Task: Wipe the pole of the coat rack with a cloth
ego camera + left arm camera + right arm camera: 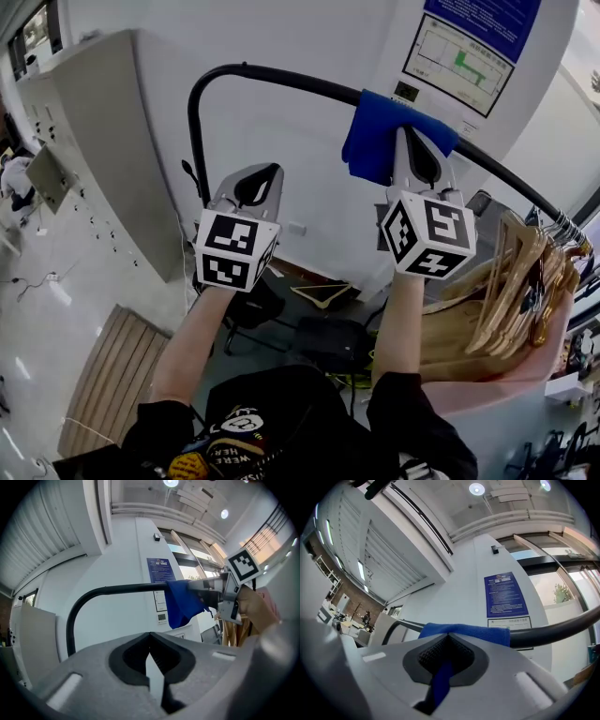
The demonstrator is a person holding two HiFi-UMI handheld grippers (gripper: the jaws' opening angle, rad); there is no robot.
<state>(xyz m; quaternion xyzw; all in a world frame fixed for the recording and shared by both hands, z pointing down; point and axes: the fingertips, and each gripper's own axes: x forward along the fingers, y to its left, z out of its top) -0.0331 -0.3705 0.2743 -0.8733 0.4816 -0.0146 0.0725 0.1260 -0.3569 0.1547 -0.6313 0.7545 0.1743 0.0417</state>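
Head view: pole (300, 82) runs sideways, dipping rightward, cloth (375, 136) draped across it.

At my far right I see a bunch of wooden hangers (511, 281) packed close together. On the white wall ahead, a blue notice (483, 21) sits above a framed floor plan (459, 58). A grey cabinet (103, 141) stands at the left, with a slatted wooden board (112, 375) on the floor nearby. One loose hanger (323, 295) lies at the wall's foot.

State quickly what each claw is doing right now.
Left claw: closed, empty.
Right claw: closed on the blue cloth, draped over the pole.
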